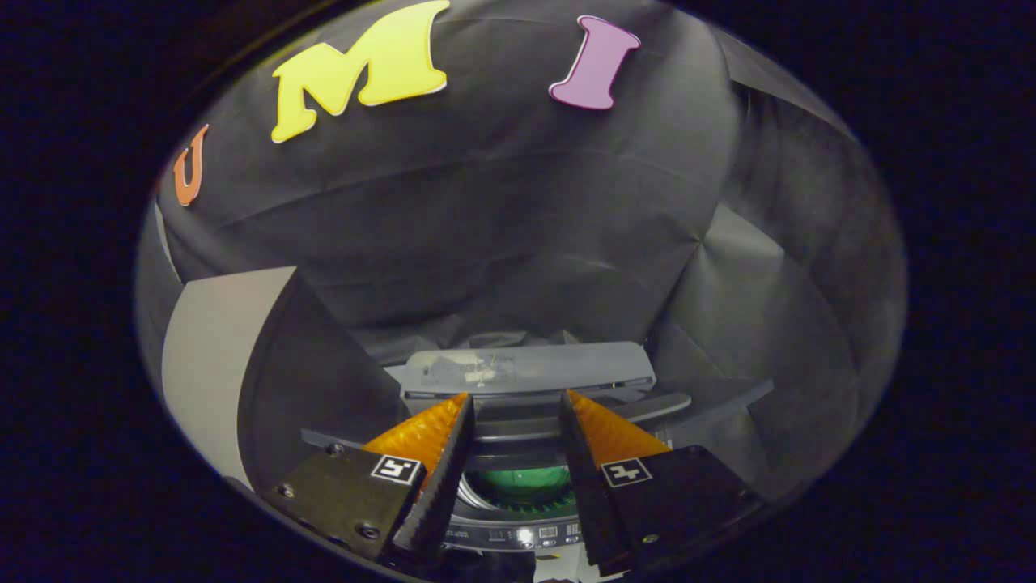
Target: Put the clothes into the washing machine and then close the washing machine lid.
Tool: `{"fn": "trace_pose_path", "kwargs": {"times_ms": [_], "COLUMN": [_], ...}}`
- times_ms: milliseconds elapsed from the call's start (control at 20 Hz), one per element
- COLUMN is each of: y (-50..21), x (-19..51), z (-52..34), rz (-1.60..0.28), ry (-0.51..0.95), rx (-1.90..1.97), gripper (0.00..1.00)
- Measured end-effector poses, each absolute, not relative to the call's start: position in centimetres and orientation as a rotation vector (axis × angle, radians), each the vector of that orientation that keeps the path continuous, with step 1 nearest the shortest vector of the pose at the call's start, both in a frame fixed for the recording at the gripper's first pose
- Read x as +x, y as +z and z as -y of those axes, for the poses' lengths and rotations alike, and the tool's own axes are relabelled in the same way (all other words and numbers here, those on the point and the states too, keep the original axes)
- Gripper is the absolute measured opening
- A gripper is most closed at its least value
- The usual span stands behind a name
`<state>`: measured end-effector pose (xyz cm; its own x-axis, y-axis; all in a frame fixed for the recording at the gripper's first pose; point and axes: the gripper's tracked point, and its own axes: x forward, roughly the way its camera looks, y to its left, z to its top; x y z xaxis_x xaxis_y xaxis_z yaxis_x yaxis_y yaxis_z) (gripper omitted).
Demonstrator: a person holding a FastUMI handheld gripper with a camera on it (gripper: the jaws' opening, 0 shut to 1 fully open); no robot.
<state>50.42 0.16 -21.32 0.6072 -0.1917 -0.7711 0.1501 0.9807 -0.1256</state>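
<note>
- My gripper (514,405) has its two fingers spread apart, with an open gap between them and nothing held in it; the tips touch nothing.
- Right under my fingers, at the near edge of the washing machine (518,536), runs its control panel (534,534), with a few small lit marks too small to make out.
- Just beyond the panel, seen through the gap between my fingers, is the round drum opening (526,486). Something green (530,478) lies down inside it; I cannot tell whether it is cloth or part of the drum.
- Past the opening, the lid (526,368) stands raised at the far edge of the machine, its grey flat face turned towards me, folded panels stacked below it just ahead of my fingertips.
- Off to the left of the machine stands a pale curved panel (214,356).
- Behind everything hangs the black cloth wall (486,210), creased and draped down behind the lid.
</note>
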Motion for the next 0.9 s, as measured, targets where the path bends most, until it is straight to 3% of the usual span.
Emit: {"fn": "trace_pose_path", "kwargs": {"times_ms": [400, 900], "y": [-24.7, -21.2], "x": [44.1, 38.6], "z": [-1.9, -3.6], "rz": [-0.961, -0.797], "ry": [-0.238, -0.257], "rx": [0.054, 0.204], "gripper": [0.67, 0.66]}}
